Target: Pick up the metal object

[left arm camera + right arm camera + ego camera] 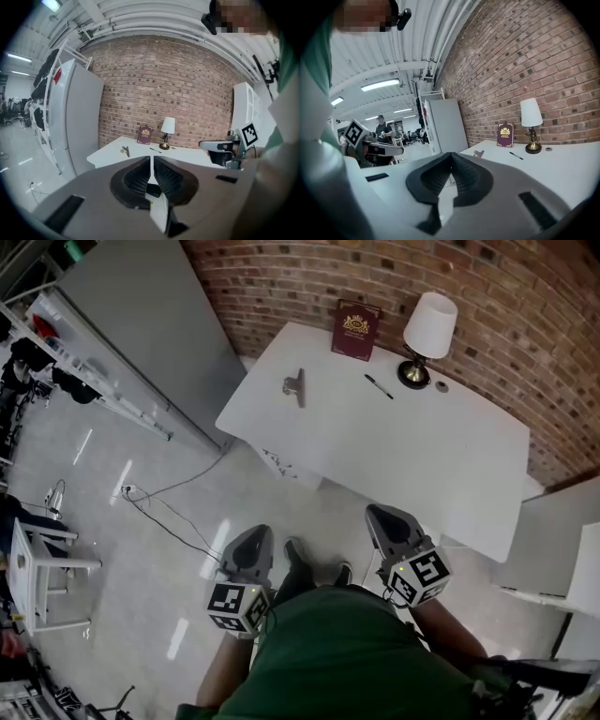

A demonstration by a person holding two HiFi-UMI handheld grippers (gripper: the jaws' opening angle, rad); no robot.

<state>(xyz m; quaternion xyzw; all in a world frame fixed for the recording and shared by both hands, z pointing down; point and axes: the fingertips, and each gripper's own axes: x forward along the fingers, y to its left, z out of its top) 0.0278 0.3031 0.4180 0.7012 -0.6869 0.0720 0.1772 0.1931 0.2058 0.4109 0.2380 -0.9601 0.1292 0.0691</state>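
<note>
The metal object, a small grey clip-like piece, lies on the far left part of the white table. It also shows small in the left gripper view and the right gripper view. Both grippers are held low in front of the person, well short of the table's near edge. My left gripper is shut with nothing between its jaws, which meet tip to tip. My right gripper is likewise shut and empty.
A dark red book leans on the brick wall, beside a white-shaded lamp, a black pen and a small round item. A grey cabinet stands left of the table. Cables trail across the floor.
</note>
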